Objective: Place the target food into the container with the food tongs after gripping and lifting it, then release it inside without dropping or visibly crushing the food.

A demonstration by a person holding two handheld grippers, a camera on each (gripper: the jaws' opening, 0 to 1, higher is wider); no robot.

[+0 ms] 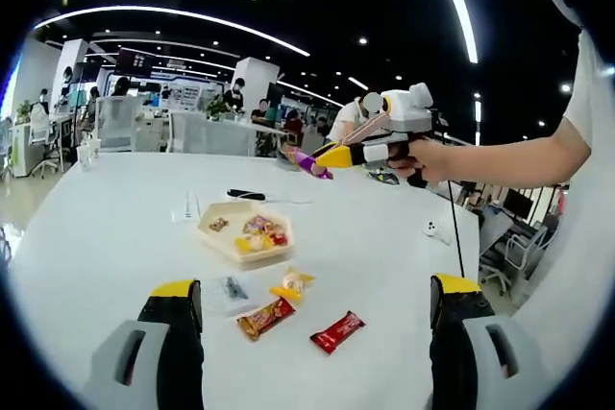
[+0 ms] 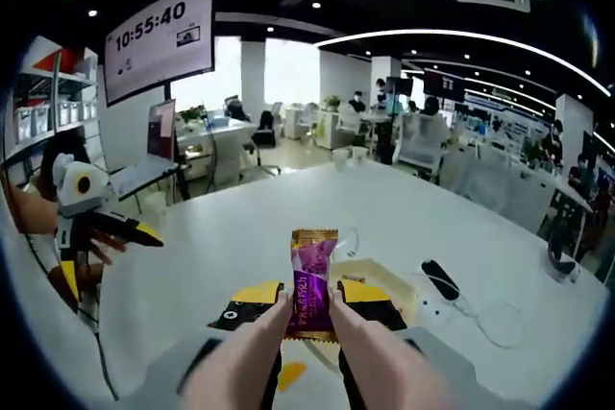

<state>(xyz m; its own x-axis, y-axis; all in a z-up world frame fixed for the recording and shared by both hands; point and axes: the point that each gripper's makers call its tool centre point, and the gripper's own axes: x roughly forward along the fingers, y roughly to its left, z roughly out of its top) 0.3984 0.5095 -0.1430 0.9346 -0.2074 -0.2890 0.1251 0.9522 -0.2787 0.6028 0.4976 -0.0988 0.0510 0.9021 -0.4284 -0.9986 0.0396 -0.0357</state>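
Red snack (image 1: pixel 337 331) and orange snack (image 1: pixel 265 318) beside tray (image 1: pixel 223 240).

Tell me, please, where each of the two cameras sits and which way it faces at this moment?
Left gripper view: rides the left gripper, low over the white table, facing the beige container and loose snacks; its open jaws rise below, and the right gripper enters in a hand.
Right gripper view: rides the right gripper, held high, looking down across the table; pink tongs pinch a purple snack packet over the container.
Shared: table, container, purple packet, the other gripper.
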